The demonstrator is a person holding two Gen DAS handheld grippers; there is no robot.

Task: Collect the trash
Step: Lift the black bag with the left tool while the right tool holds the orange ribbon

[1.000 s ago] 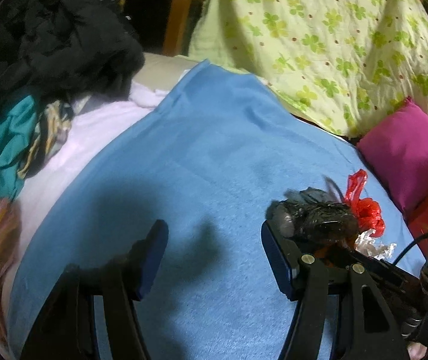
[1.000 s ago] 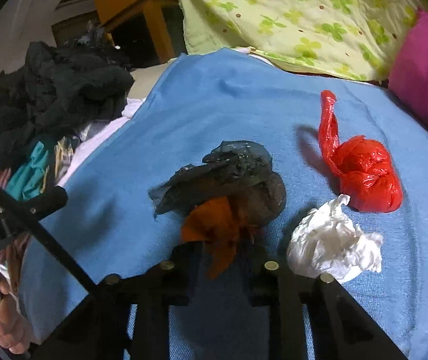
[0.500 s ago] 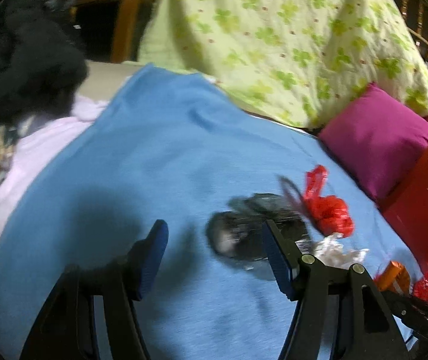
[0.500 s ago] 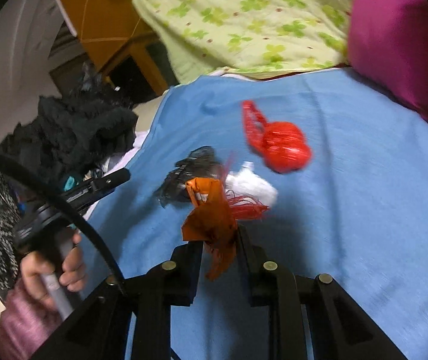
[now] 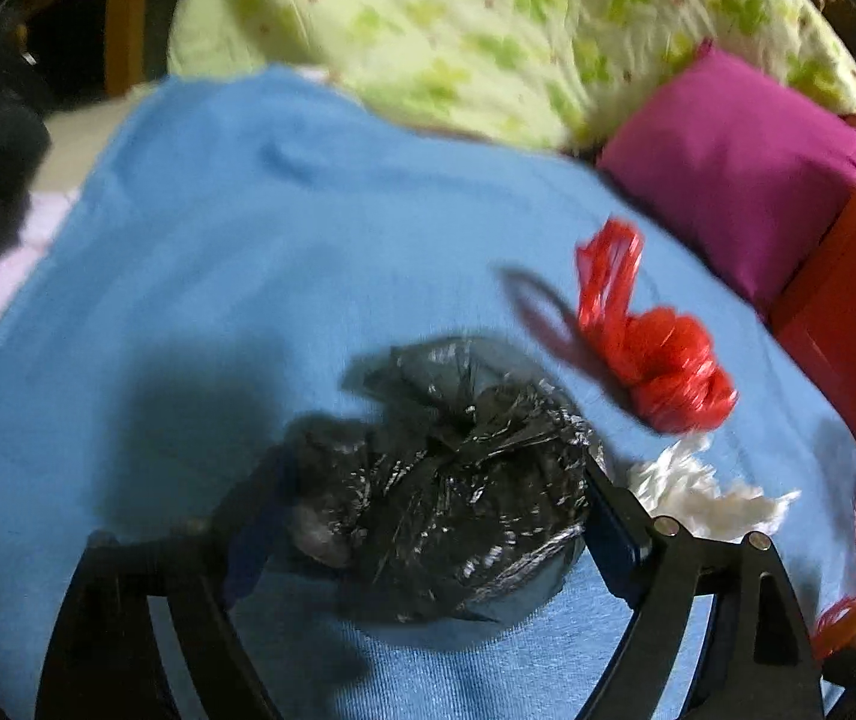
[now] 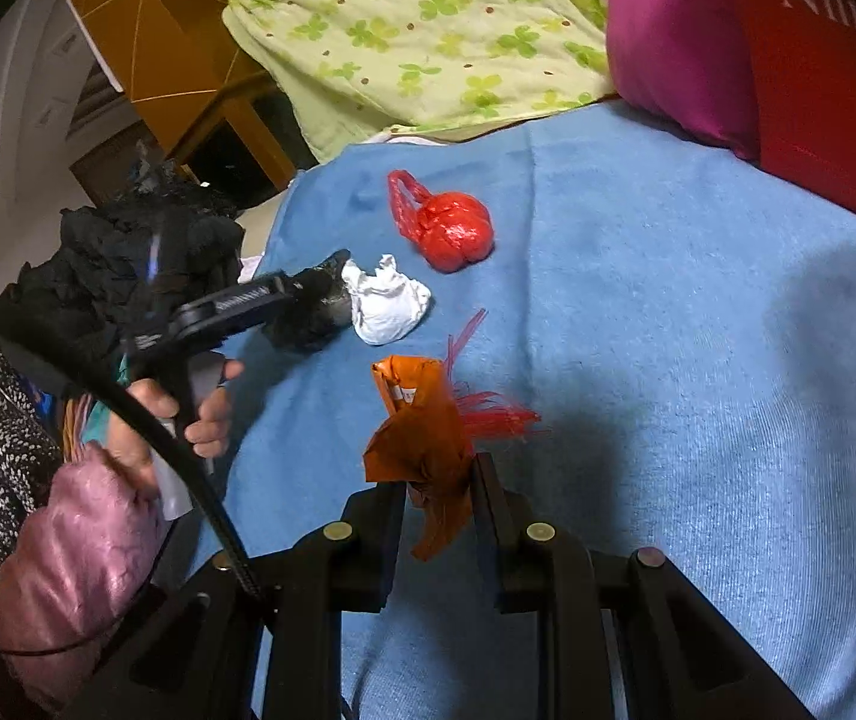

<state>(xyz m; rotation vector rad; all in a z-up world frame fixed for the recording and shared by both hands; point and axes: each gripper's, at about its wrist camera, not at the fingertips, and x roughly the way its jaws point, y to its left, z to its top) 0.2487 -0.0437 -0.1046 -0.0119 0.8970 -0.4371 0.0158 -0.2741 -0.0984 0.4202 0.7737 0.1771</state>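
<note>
A crumpled black plastic bag (image 5: 445, 480) lies on the blue blanket (image 5: 236, 252). My left gripper (image 5: 428, 534) straddles it, its jaws opening, the bag filling the gap between the fingers. To the right lie a knotted red plastic bag (image 5: 667, 366) and a white paper wad (image 5: 697, 492). My right gripper (image 6: 439, 480) is shut on an orange wrapper (image 6: 422, 420) with red strands, held above the blanket (image 6: 697, 330). From the right wrist view the left gripper (image 6: 314, 294) is on the black bag (image 6: 308, 324), beside the white wad (image 6: 386, 300) and red bag (image 6: 454, 228).
A magenta pillow (image 5: 727, 150) and a red carrier bag with white lettering (image 6: 817, 78) border the blanket on the right. A green clover quilt (image 5: 457, 30) lies behind. Dark clothes (image 6: 146, 252) pile up on the left, near a person's pink sleeve (image 6: 80, 540).
My left gripper swung right and down over the black bag and widened its jaws, so the bag now sits between its fingers. My right gripper pulled back from the pile, carrying the orange wrapper.
</note>
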